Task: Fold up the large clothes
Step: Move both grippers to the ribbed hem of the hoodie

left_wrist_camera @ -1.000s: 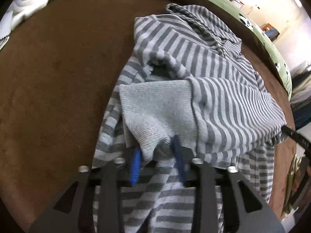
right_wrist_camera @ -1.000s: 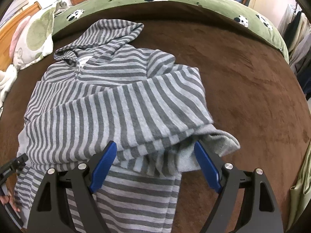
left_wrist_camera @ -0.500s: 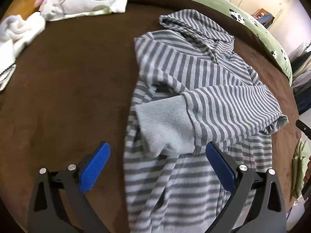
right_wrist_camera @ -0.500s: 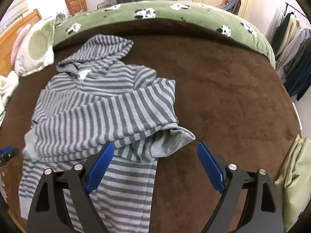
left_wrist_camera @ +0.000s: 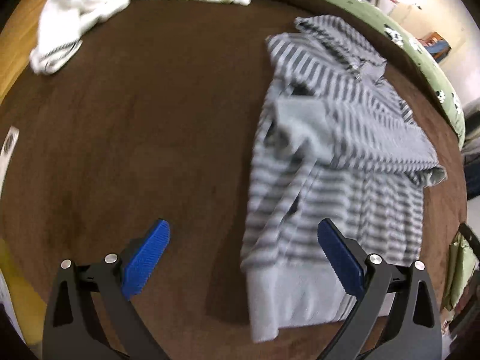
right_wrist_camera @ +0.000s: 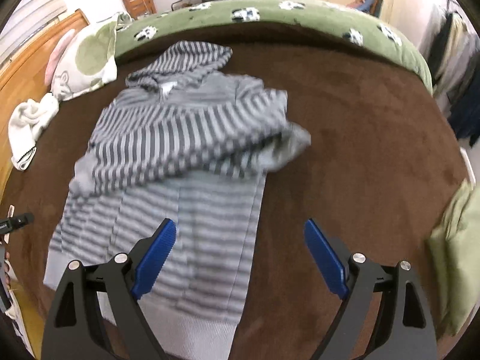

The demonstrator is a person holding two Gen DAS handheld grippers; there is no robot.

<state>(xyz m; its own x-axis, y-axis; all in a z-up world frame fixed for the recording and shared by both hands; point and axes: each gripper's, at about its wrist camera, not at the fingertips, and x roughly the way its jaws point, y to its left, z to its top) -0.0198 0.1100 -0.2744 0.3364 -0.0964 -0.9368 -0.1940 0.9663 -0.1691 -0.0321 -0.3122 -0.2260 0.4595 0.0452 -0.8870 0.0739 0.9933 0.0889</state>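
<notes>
A grey striped hoodie [left_wrist_camera: 345,162] [right_wrist_camera: 180,162] lies flat on the brown bed cover, hood toward the far side, both sleeves folded across its chest. One plain grey cuff [left_wrist_camera: 303,126] rests at the left edge, the other cuff [right_wrist_camera: 291,144] at the right. My left gripper [left_wrist_camera: 243,252] hangs open above the hoodie's lower left hem, nothing between its blue pads. Over the lower right hem my right gripper [right_wrist_camera: 240,252] is open and empty too. The picture is blurred by motion.
A brown bed cover [left_wrist_camera: 135,138] [right_wrist_camera: 375,138] with a green cow-print edge [right_wrist_camera: 270,12] at the far side. A pillow [right_wrist_camera: 84,60] and a white towel [left_wrist_camera: 72,39] lie at the left. A pale green cloth [right_wrist_camera: 456,240] sits at the right edge.
The left gripper let go of the grey cuff and its jaws spread wide. Both grippers pulled back and up from the sleeves toward the hem; the sleeves stay folded across the chest.
</notes>
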